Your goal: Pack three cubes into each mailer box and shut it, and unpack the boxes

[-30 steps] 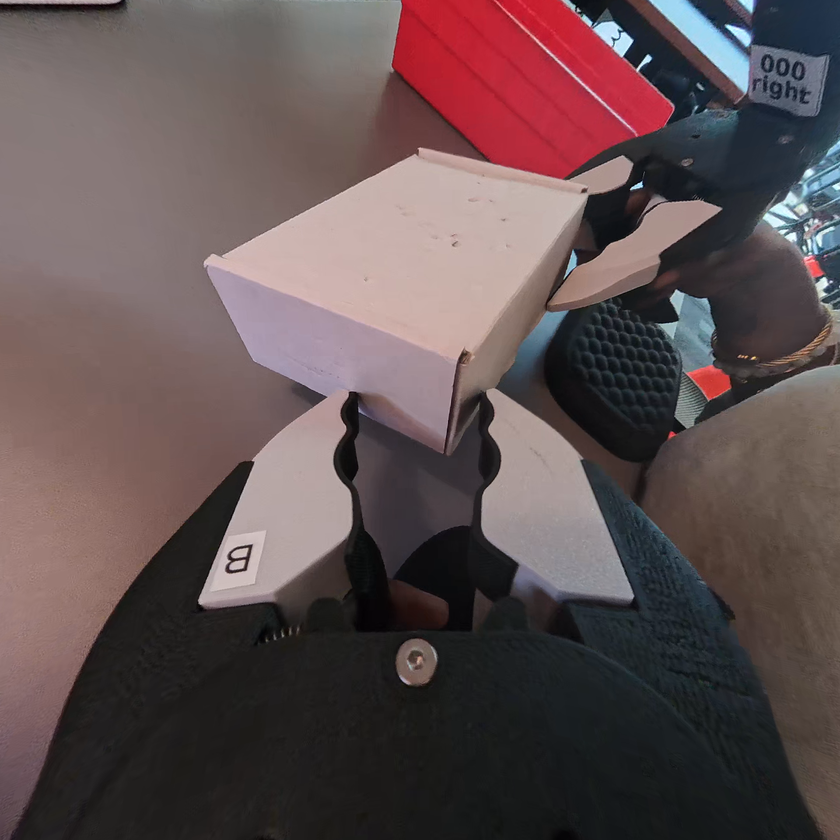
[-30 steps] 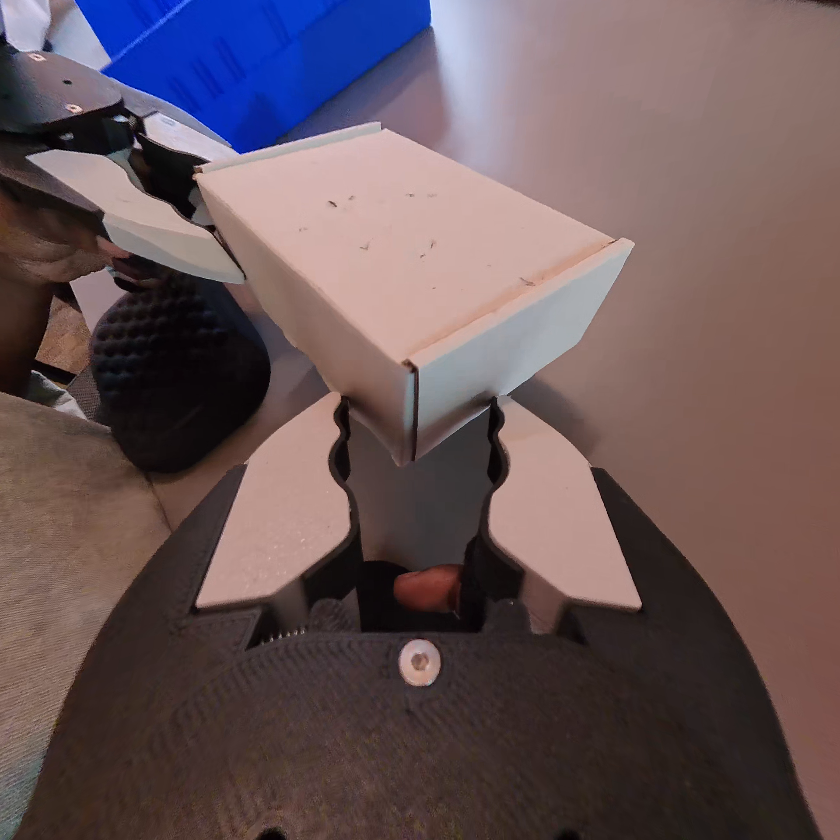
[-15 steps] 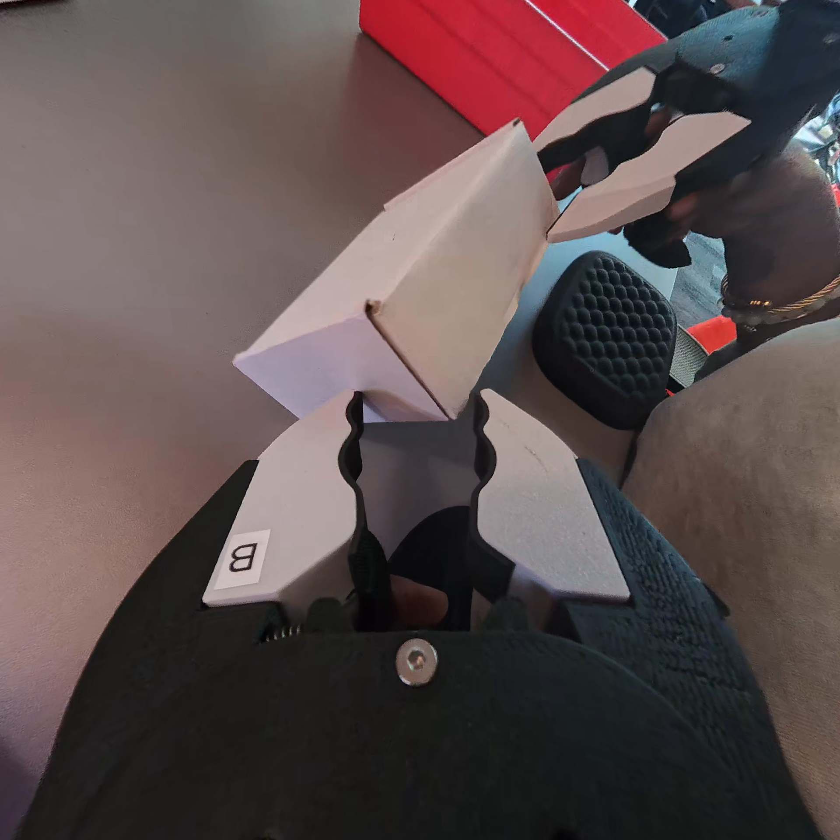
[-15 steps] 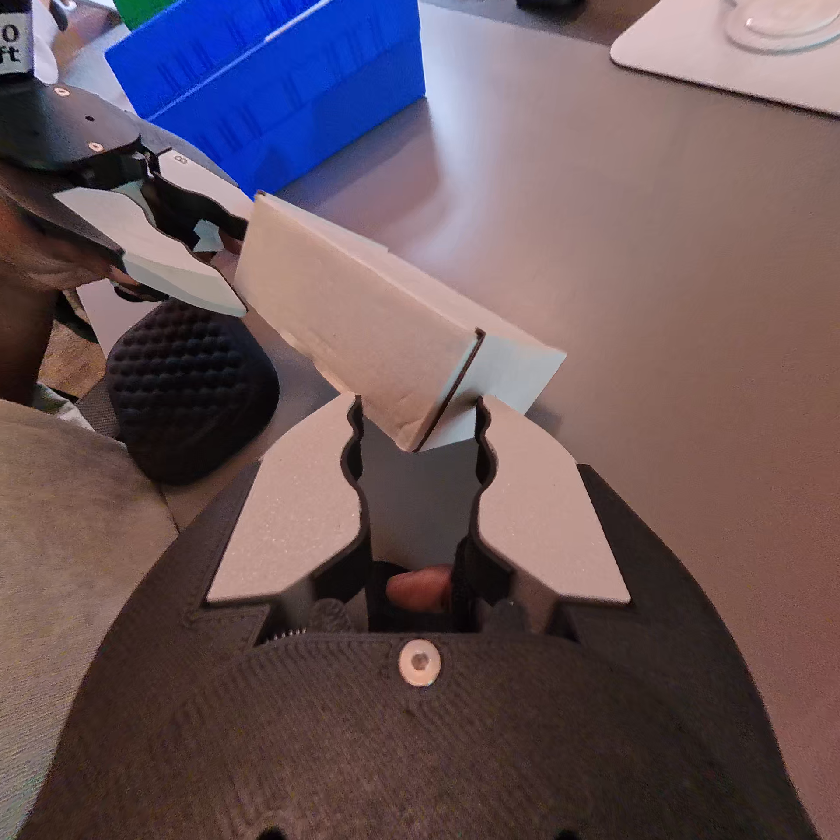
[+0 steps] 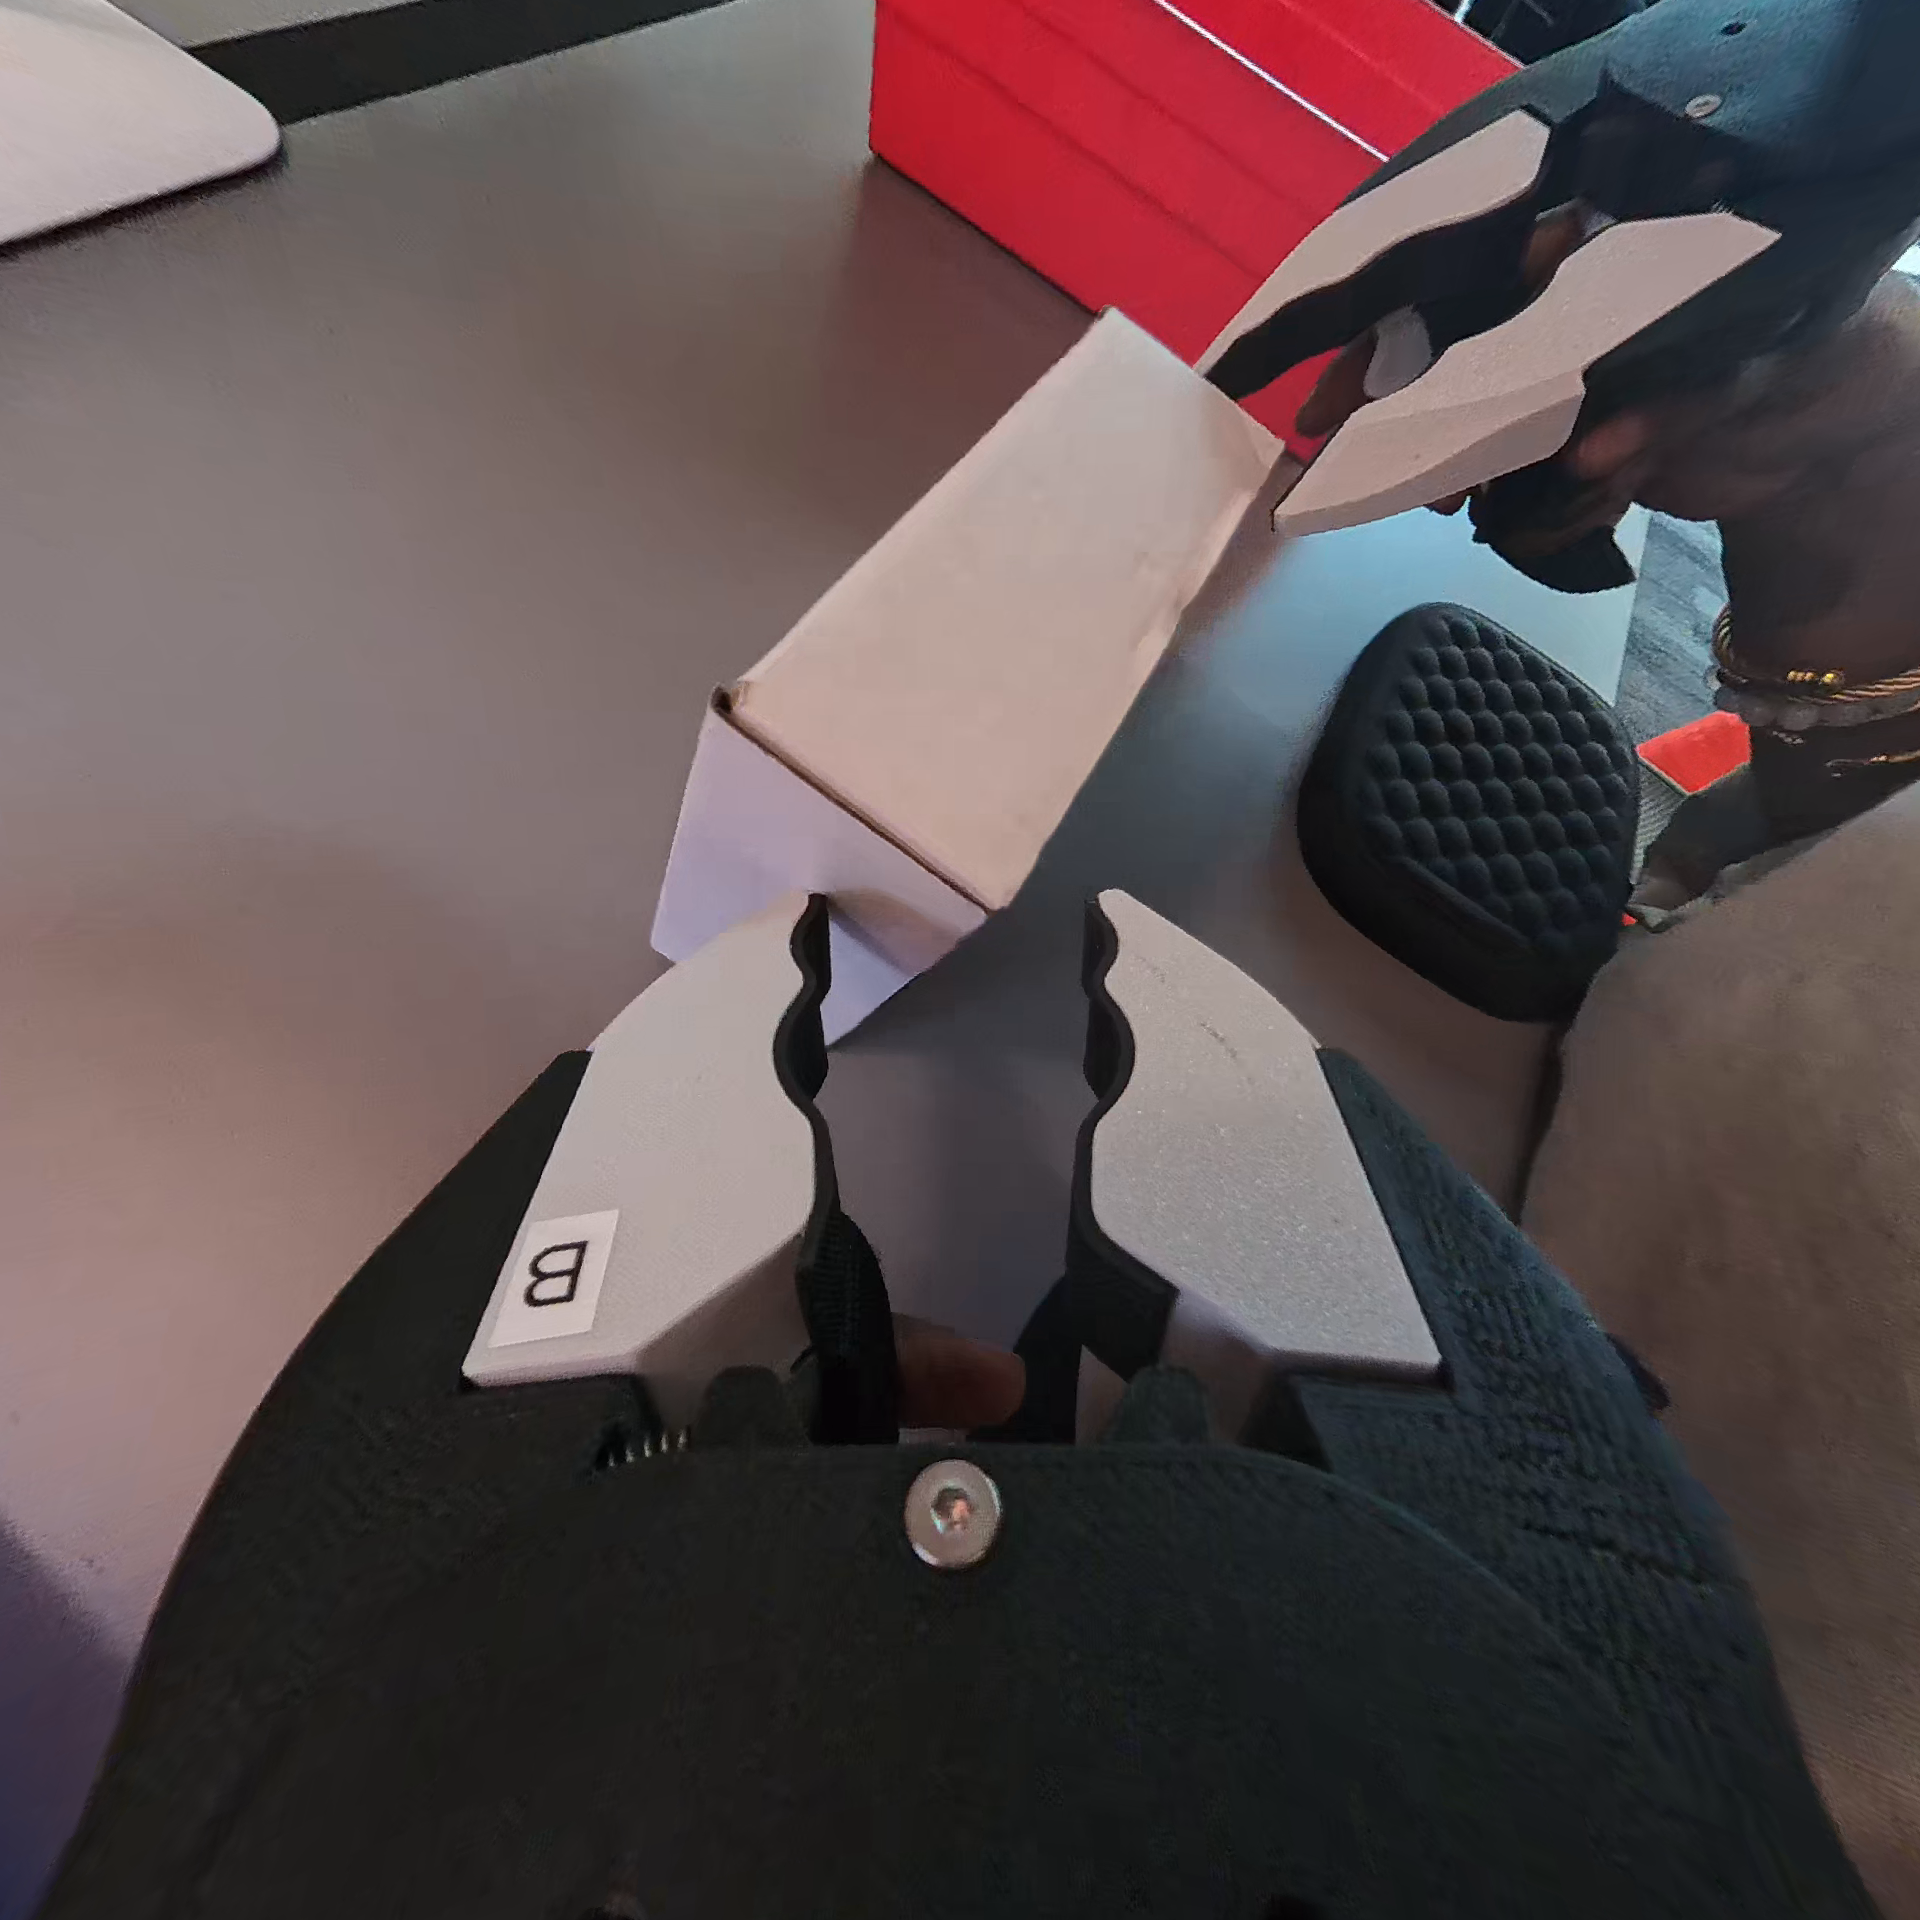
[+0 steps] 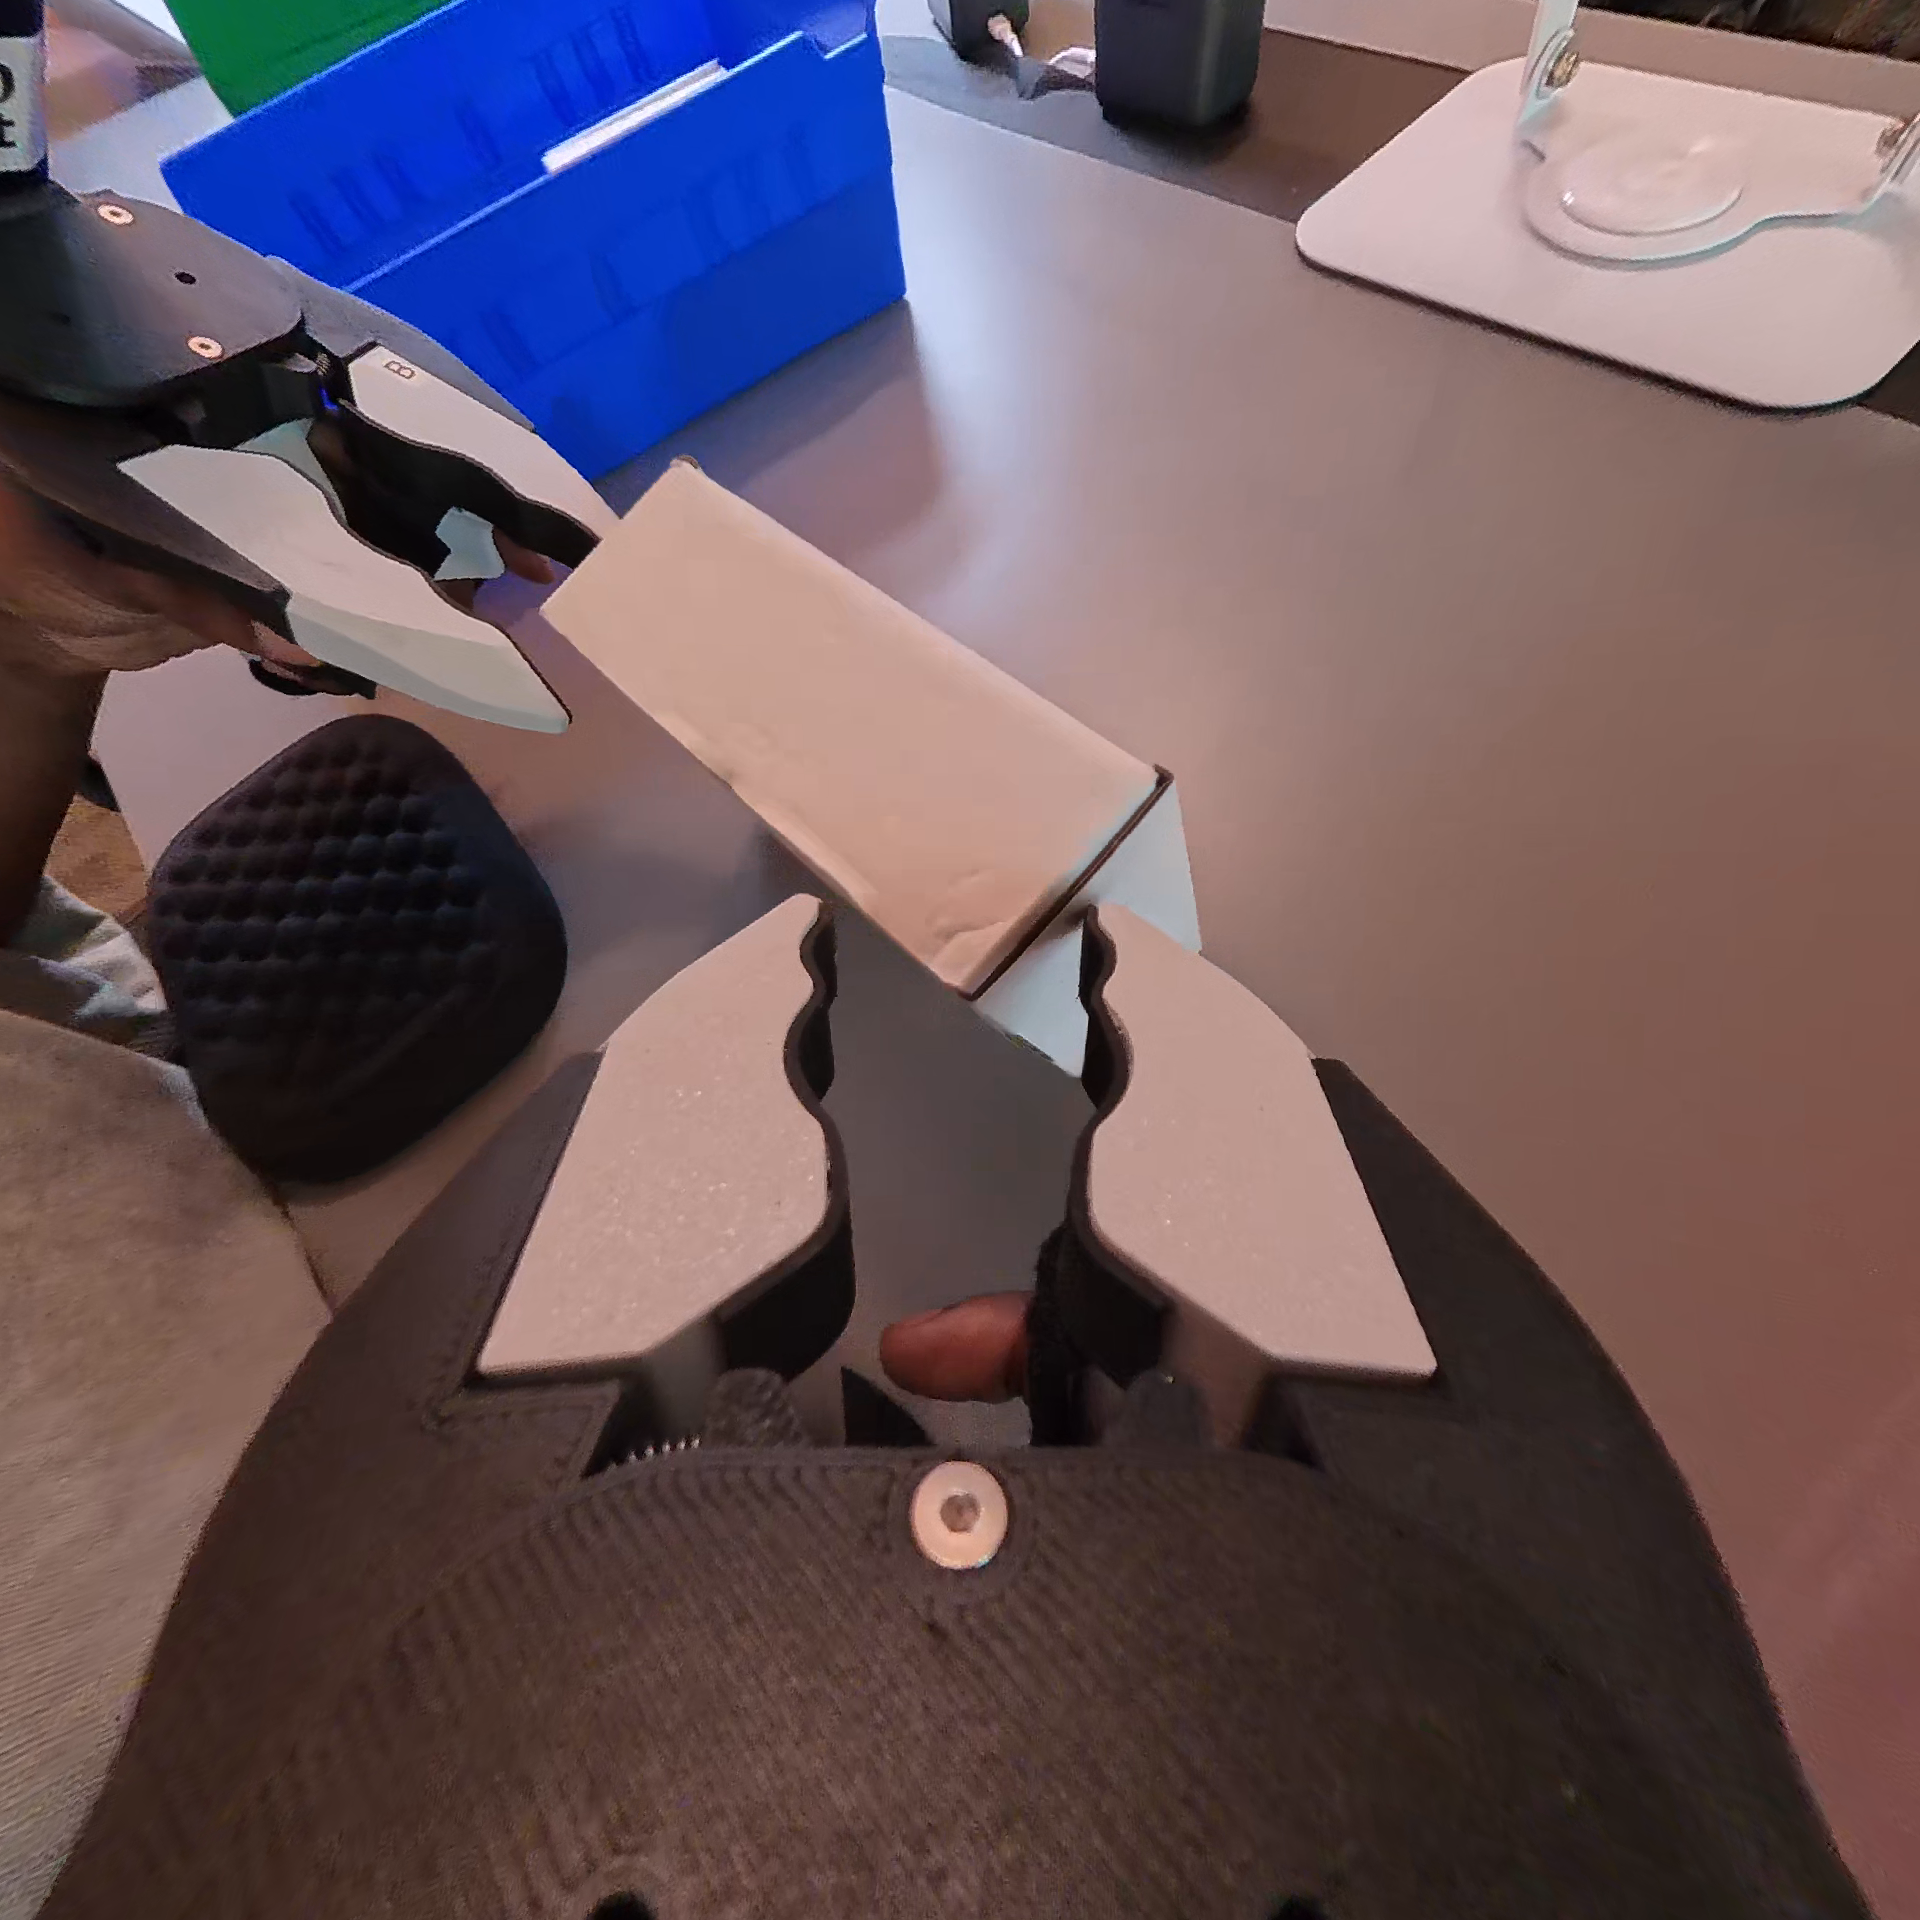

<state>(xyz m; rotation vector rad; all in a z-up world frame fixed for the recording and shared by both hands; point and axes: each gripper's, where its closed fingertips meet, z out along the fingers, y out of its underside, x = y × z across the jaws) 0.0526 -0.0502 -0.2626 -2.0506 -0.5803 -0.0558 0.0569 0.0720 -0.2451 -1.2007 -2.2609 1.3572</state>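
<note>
A closed white mailer box point(image 5: 987, 644) stands on one long narrow side on the dark table point(image 5: 416, 520). It also shows in the right wrist view point(image 6: 831, 748). My left gripper point(image 5: 951, 914) is open at the box's near corner, and its left finger overlaps that corner. My right gripper point(image 6: 951, 920) is open at the opposite end, with a box corner between its fingertips. Each gripper shows in the other's view, with parted fingertips at the box's far end: the right one point(image 5: 1252, 442) and the left one point(image 6: 577, 629). No cubes are in view.
A red bin point(image 5: 1091, 156) stands behind the box on the right side and a blue bin point(image 6: 623, 260) on the left side. A black textured pad point(image 5: 1475, 821) sits at the table's near edge. A white stand base point(image 6: 1621, 270) lies at the back. The white stand base point(image 6: 1621, 270) is about 40 centimetres from both grippers' fingertips.
The box was held in the air between both grippers, lying flat. It has been turned onto its narrow side and lowered to the table. Both grippers followed it down.
</note>
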